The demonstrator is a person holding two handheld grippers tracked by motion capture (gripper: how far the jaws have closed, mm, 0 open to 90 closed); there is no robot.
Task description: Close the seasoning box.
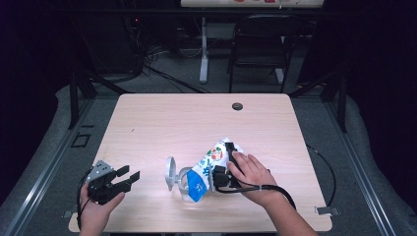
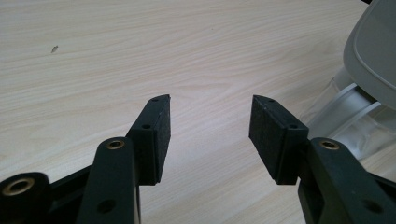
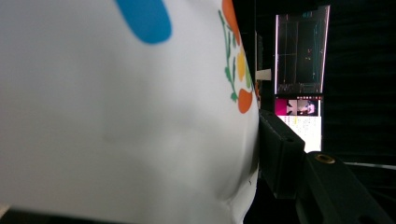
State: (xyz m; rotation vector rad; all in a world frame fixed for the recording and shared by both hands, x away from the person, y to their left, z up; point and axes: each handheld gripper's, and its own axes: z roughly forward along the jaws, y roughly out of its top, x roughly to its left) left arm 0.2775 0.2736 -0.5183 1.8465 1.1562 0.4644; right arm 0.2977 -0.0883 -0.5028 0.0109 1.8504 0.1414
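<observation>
A white pouch printed with blue, orange and green lies tilted at the front middle of the table, its lower end at a clear plastic container whose grey lid stands open. My right gripper is shut on the pouch from the right. In the right gripper view the pouch is close up and one finger dents its side; the other finger is hidden. My left gripper rests open at the front left, with bare wood between its jaws. The container and lid sit to its right.
The light wooden table has a round black grommet near its far edge. A black cable loops off the right side. A dark chair and a stand's legs are behind the table.
</observation>
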